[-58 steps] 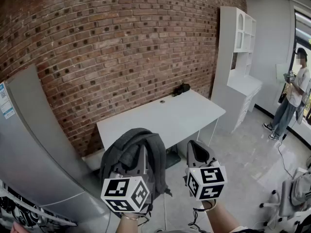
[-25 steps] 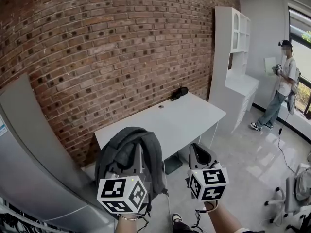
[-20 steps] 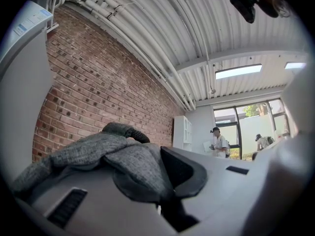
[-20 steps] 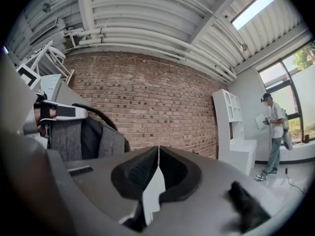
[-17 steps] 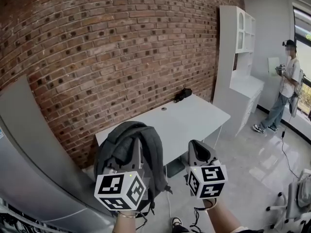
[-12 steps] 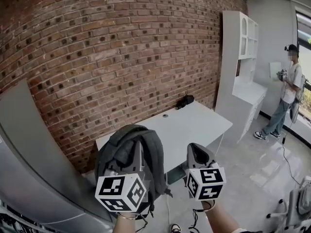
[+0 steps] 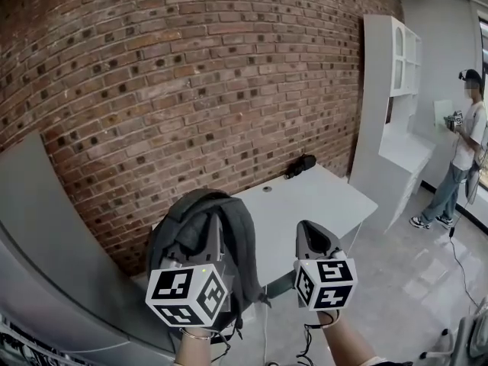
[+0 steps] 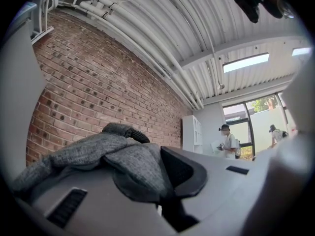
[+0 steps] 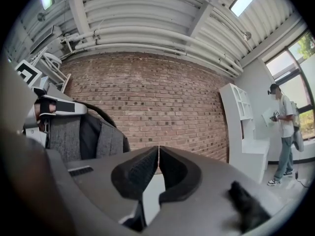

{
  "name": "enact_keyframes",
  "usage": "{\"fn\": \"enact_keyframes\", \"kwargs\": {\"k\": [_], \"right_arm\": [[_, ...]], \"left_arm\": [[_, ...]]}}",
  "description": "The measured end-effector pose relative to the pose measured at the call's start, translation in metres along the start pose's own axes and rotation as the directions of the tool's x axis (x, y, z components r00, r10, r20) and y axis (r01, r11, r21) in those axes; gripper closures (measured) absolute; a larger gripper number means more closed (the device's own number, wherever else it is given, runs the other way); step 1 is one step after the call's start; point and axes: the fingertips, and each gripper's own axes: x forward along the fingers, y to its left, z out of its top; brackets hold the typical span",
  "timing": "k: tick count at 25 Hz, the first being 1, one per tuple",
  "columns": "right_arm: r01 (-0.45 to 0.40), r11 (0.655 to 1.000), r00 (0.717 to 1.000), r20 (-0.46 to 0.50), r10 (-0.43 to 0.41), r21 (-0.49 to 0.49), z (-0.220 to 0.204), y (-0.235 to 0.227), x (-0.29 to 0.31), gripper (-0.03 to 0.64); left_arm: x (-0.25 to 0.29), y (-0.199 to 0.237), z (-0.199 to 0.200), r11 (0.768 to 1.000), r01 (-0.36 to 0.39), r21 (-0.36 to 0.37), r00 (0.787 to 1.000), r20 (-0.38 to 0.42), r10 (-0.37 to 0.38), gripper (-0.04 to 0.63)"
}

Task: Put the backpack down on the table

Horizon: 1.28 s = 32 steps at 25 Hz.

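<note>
1. Only the head view gave the layout. A white surface [image 7: 320, 204] stood against the brick wall [image 7: 191, 90], with a small black object [image 7: 301, 165] at its far end. A white cabinet [image 7: 389, 120] stood to the right, and a person [image 7: 463, 151] stood beyond it.
2. Both gripper views looked upward and caught the ceiling pipes [image 8: 147, 28], which the head view did not show.
3. The right gripper view showed the backpack [image 9: 93, 136] from the side, off to its left, in front of the wall.
4. The left hand-held gripper [image 7: 216, 239] had its jaws nearly together, clamped on the backpack's grey fabric. Its own view showed the cloth [image 8: 128, 166] bunched over one jaw and pinched at the pads.
5. The backpack hung in the air from that grip, straps drooping. It was on the near side of the surface and not resting on it.
6. The right hand-held gripper [image 7: 309, 231] had its jaws together, with only a hairline slit between the pads and nothing in it. It was held just beside the backpack, not touching it.
</note>
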Motion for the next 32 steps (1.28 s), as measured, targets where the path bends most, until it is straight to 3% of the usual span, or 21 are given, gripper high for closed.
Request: {"fn": "enact_keyframes", "kwargs": {"k": [14,26,32], "right_arm": [[-0.024,1.0,0.999,-0.03,0.024,-0.014,-0.006,-0.047,0.077,0.586],[-0.036,0.999,0.996,-0.088,0.036,-0.001,-0.034,-0.057,0.124,0.586],[-0.037,0.999,0.995,-0.095,0.037,0.007,-0.04,-0.061,0.174,0.586]], "left_arm": [[0.081,0.014,-0.011,0.999,-0.041,-0.026,0.999,0.024,0.042,0.557],[0.123,0.044,-0.039,0.996,-0.086,-0.015,0.995,-0.046,0.085,0.558],[0.162,0.072,-0.044,0.995,-0.096,-0.018,0.995,-0.037,0.096,0.557]]}}
